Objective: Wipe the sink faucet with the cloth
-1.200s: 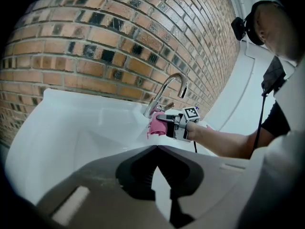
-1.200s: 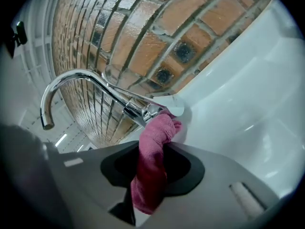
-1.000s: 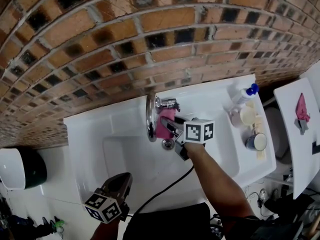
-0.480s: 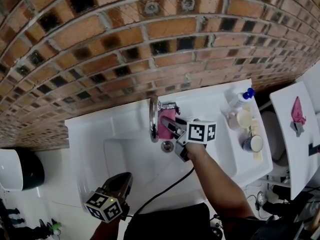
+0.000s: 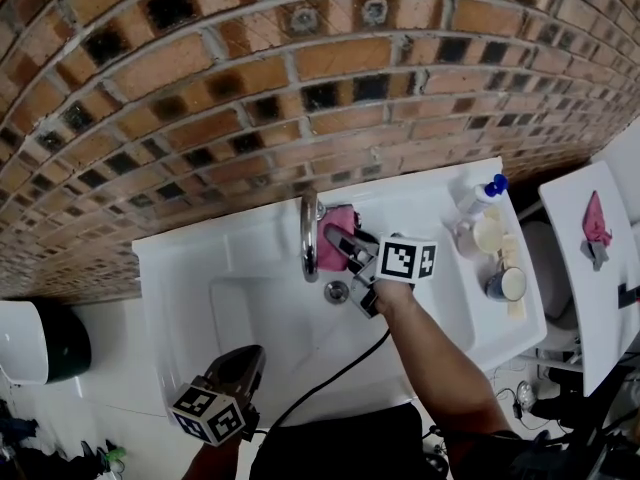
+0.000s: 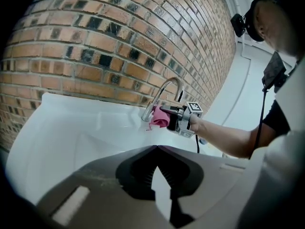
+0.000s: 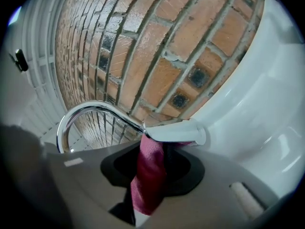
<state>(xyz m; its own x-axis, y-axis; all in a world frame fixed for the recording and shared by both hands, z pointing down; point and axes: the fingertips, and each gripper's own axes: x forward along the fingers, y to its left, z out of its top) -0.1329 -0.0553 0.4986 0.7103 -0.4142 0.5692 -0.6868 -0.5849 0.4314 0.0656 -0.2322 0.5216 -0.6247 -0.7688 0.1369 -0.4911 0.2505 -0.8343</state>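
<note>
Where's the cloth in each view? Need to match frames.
Head view: centre, cloth against the faucet, pinched in the right tool.
Left gripper view: centre, small, cloth beside the faucet base.
Right gripper view: bottom centre, cloth between the jaws, reaching up to the faucet.
Shared landmark: the faucet's curved chrome spout.

— What's at the back?
— A brick wall (image 5: 250, 88).
— And to the right?
— 3 things close together: a blue-capped bottle (image 5: 486, 193), a cream cup (image 5: 491, 235), a mug (image 5: 507, 285). Farther right, a white table (image 5: 590, 308).
</note>
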